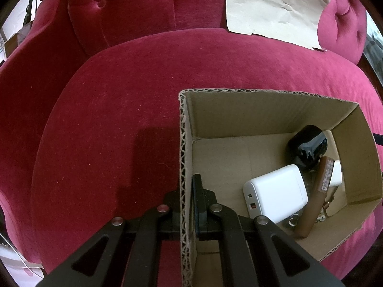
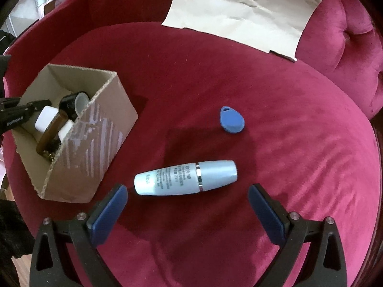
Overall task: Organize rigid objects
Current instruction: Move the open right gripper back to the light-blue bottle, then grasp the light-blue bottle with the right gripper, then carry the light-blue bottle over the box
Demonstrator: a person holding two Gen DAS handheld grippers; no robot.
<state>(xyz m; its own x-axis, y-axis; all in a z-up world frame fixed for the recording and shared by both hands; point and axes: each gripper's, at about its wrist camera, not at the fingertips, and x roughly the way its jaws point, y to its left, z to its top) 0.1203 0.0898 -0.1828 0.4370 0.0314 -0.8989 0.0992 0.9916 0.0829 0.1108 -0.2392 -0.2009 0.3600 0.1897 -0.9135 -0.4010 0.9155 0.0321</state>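
Note:
A cardboard box (image 1: 185, 157) (image 2: 100, 143) sits on a red velvet sofa seat. It holds a white charger (image 1: 275, 192), a black cap-like object (image 1: 307, 143), a brown tube (image 1: 316, 196) and small metal bits. My left gripper (image 1: 186, 205) is shut on the box's left wall, one finger outside and one inside. My right gripper (image 2: 188, 199) is open, just in front of a light blue bottle (image 2: 186, 178) lying on its side. A blue teardrop key fob (image 2: 232, 120) lies beyond the bottle.
A sheet of beige paper (image 2: 241, 12) (image 1: 275, 9) leans against the tufted sofa back. The seat cushion (image 2: 299, 143) curves down at its edges. Room clutter shows at the far left of both views.

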